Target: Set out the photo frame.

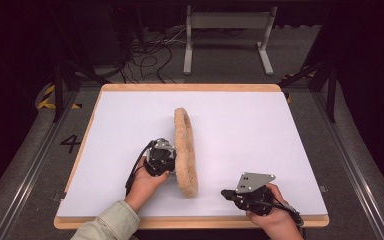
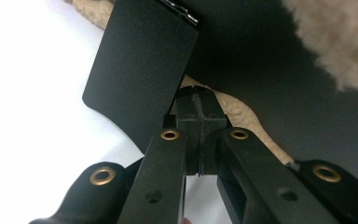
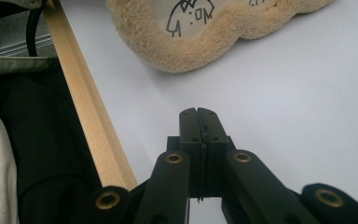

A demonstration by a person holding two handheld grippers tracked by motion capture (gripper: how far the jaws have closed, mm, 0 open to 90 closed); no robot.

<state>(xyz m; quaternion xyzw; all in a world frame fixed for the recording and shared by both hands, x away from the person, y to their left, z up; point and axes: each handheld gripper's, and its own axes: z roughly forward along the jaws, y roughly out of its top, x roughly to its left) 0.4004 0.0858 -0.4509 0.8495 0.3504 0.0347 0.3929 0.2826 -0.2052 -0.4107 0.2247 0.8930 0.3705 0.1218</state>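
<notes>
High view: your left tool, jaws shut and empty, is touching the back of the fluffy-rimmed frame standing on edge mid-tabletop, long axis running away from you. Push gently, low down. Your right tool rests shut, well apart.

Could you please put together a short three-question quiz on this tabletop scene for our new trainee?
1. True or false: the fleece-edged frame stands on its edge on the white table.
2. Which gripper is right beside the frame: A, the left gripper, or B, the right gripper?
3. Fill in: the right gripper's jaws are ____.

Key: 1 true; 2 A; 3 shut.
</notes>
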